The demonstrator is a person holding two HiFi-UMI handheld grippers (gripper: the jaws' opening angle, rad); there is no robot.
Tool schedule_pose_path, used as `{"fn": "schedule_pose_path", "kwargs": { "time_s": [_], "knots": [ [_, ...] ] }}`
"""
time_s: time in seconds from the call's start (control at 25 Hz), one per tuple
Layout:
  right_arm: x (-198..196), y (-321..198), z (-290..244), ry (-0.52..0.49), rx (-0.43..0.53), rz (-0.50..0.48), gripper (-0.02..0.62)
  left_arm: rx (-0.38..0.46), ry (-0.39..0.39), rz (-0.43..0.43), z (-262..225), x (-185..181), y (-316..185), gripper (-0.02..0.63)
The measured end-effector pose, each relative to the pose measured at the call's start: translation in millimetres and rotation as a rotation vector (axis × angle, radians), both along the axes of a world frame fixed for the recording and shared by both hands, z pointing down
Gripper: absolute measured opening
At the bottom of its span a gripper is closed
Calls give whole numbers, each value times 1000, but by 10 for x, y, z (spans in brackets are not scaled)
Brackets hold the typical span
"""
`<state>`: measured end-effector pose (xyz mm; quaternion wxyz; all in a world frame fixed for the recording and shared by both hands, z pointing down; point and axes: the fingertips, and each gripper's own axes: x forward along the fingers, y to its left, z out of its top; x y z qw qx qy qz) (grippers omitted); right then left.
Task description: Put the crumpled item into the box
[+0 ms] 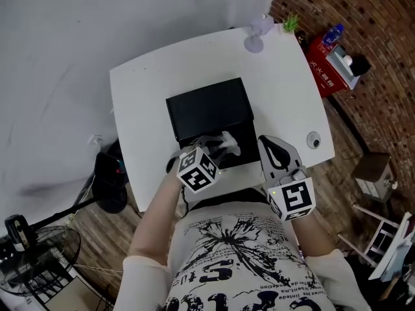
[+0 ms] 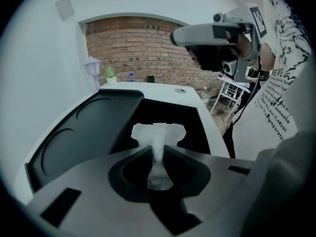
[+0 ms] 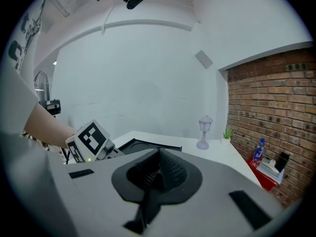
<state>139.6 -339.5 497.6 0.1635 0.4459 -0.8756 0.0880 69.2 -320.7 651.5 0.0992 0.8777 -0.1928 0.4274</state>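
An open black box (image 1: 211, 112) sits in the middle of the white table (image 1: 285, 89), its lid laid back on the far side. My left gripper (image 1: 217, 148) is shut on a white crumpled item (image 1: 228, 142) and holds it over the box's near compartment. In the left gripper view the crumpled item (image 2: 158, 141) is pinched between the jaws and fans out past the left gripper (image 2: 159, 174) above the dark box (image 2: 89, 132). My right gripper (image 1: 268, 141) hovers at the box's right front corner. The right gripper (image 3: 158, 171) is shut with nothing in it.
A small white lamp (image 1: 256, 34) and a green plant (image 1: 291, 23) stand at the table's far right corner. A round cap (image 1: 314, 139) lies near the right edge. A red crate (image 1: 329, 63), a chair (image 1: 382, 235) and a fan (image 1: 39, 254) stand on the floor around the table.
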Motion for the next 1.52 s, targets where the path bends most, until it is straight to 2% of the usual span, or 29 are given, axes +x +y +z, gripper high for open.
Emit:
{"fn": "schedule_pose_path", "kwargs": {
  "time_s": [0.16, 0.44, 0.56, 0.76, 0.88, 1.0, 1.24, 1.32, 1.52],
  "knots": [
    [67, -51, -10, 6, -2, 17, 15, -12, -60, 28, 113, 11, 2, 87],
    [155, -92, -19, 20, -7, 34, 15, -45, -79, -10, 135, 7, -28, 123],
    [121, -89, -68, 28, 6, 18, 15, -30, -70, -26, 26, -18, -2, 195],
    [8, -98, -255, 30, 43, -18, 15, 13, -8, -71, -354, -93, 30, 186],
    [-58, -102, -383, 23, 65, -29, 15, 85, 31, -132, -665, -202, -35, 165],
    [-112, -81, -495, 19, 91, -48, 15, 179, 93, -236, -1027, -324, -130, 85],
    [-273, 4, -778, -31, 156, -139, 15, 314, 231, -423, -1711, -559, -133, 52],
    [-342, 49, -856, -33, 179, -180, 15, 359, 262, -467, -1935, -654, -93, 15],
    [-450, 142, -931, -35, 201, -221, 15, 475, 326, -574, -2373, -917, 48, 14]
  ]
}}
